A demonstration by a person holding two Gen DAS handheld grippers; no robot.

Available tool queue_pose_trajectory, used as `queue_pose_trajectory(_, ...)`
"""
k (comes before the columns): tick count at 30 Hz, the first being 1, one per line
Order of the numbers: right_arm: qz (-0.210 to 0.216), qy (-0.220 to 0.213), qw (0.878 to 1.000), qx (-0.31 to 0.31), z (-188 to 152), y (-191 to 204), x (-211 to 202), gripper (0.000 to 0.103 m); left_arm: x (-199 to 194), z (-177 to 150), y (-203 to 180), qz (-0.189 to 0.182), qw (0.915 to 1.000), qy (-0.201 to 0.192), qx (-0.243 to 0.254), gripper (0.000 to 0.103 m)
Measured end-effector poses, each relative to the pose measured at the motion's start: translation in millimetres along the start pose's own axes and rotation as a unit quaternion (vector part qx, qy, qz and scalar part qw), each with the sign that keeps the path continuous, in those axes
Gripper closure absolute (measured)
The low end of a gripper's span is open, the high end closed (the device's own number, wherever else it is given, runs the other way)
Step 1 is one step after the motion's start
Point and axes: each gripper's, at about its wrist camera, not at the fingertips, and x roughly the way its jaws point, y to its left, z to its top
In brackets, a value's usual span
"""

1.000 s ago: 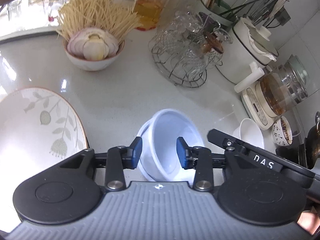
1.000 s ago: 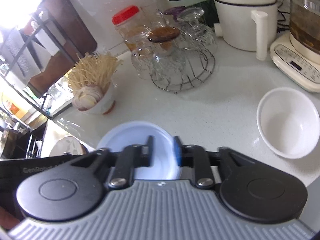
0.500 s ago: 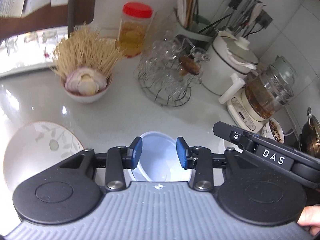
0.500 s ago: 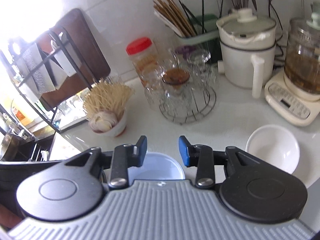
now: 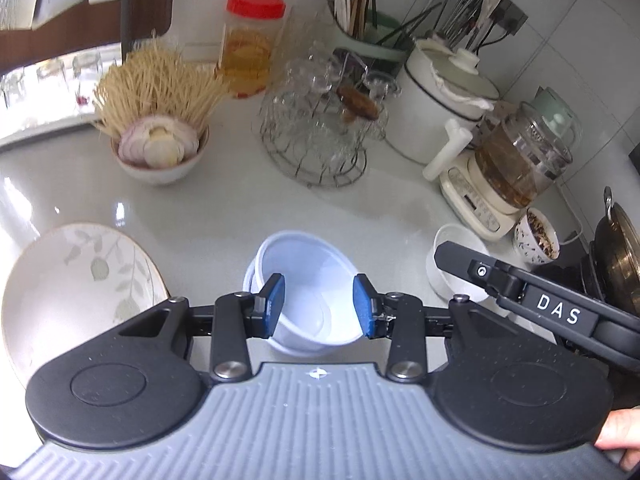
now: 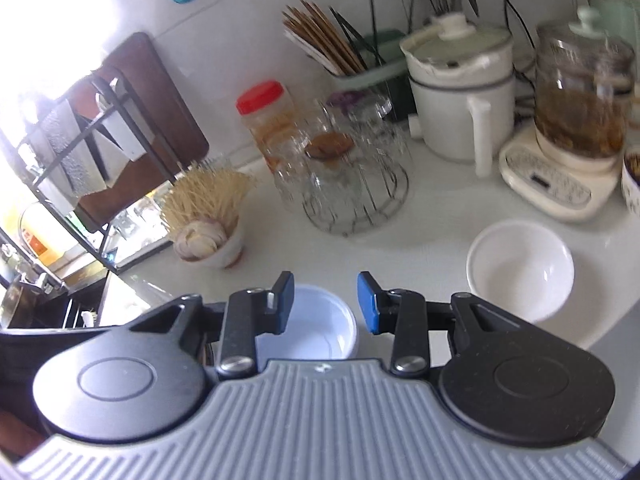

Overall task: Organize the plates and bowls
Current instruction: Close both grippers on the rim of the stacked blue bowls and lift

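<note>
Plastic bowls (image 5: 304,280), nested beside plate (image 5: 72,280): light, thin, slippery; best pinched at rim. Left gripper (image 5: 319,306), right gripper (image 6: 325,304): spread, empty.

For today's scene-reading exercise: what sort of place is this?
Most likely a home kitchen counter: a green holder of chopsticks, a white lidded cooking pot, and a wire rack of upturned glass cups.

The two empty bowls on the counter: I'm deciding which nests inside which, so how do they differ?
The plastic bowl is thin, bluish-white, and looks like a nested pair; the white bowl is thicker, glossy, and single. The plastic bowl sits near the leaf-patterned plate; the white bowl sits by the kettle base. Both stand upright and empty on the counter.
</note>
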Motion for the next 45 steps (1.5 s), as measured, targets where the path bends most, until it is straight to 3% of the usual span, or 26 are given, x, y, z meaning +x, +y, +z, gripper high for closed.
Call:
queue_pose_trajectory(11,0.011,0.068,0.997,0.026,-16,-23,40,0.065,39,-14,13,0.021,0.9995,0.016,-0.017,0.062)
queue_pose_trajectory(17,0.029,0.104,0.994,0.031,-20,-27,63,0.065,52,-12,26,0.030,0.9984,0.014,-0.046,0.081)
queue_pose_trajectory(24,0.030,0.125,0.991,0.040,-18,-29,81,0.079,61,-7,31,0.032,0.9980,0.026,-0.048,0.095)
queue_pose_trajectory(40,0.027,0.138,0.990,0.031,-18,-25,97,0.086,90,-5,48,0.030,0.9941,0.070,-0.077,0.095)
queue_pose_trajectory(45,0.024,0.141,0.989,0.028,-17,-22,100,0.084,92,-3,48,0.031,0.9941,0.073,-0.074,0.095)
